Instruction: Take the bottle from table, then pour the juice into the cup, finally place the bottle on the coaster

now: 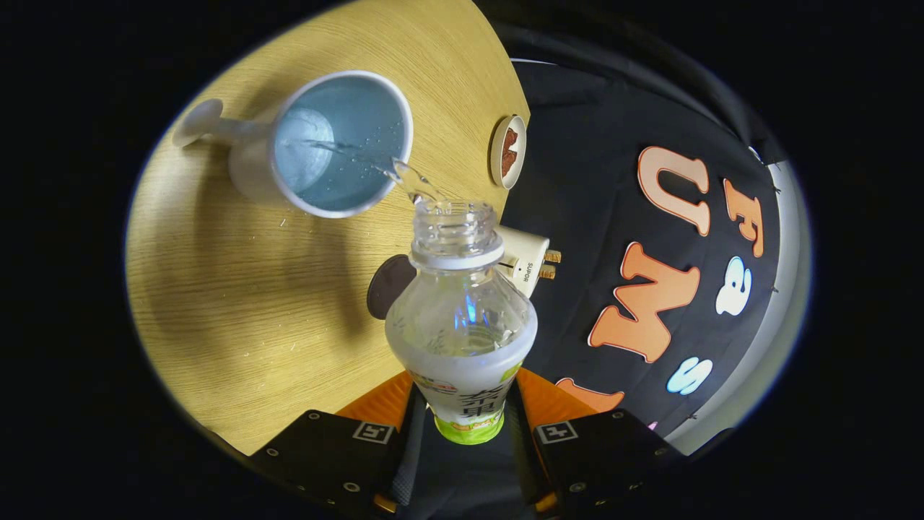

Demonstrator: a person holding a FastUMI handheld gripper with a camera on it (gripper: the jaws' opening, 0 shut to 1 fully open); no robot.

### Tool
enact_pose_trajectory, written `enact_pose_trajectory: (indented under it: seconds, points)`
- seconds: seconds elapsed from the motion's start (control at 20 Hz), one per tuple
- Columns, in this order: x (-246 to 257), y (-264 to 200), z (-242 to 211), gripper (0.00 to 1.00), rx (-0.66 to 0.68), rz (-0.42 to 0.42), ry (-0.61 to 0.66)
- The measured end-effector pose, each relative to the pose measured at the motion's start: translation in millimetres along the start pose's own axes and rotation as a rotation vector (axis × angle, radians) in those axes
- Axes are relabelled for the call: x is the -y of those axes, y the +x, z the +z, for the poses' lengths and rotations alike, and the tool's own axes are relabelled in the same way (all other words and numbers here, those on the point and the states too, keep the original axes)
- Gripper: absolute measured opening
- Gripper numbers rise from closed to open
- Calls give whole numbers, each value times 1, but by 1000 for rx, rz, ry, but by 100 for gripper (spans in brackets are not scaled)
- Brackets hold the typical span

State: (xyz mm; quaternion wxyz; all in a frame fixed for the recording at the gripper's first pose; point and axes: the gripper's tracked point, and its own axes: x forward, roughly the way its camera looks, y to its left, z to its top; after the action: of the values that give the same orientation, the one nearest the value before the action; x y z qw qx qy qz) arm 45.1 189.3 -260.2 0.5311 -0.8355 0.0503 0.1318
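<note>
1. Clear plastic bottle sits pinched between both fingers of the tool, tipped over.
2. Water runs from its open mouth into the white cup just beyond.
3. Wooden surface holds the cup and a dark round coaster beside the bottle.

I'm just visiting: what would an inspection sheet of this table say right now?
Surface: wooden table, a few droplets near the cup.
Job's things: uncapped bottle tilted, clear liquid streaming into the white cup; dark round coaster bare, behind the bottle.
Clutter: white plug adapter; small round dish by the table's edge.
Gripper: gripper shut on the bottle's labelled base.
Cables: nothing seen.
Surroundings: black cloth booth wall.
</note>
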Motion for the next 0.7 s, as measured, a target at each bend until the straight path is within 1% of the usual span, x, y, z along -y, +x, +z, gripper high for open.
enact_pose_trajectory:
  seconds: [0.7]
  points:
    - [1,4,-6,57,-2,5,-66]
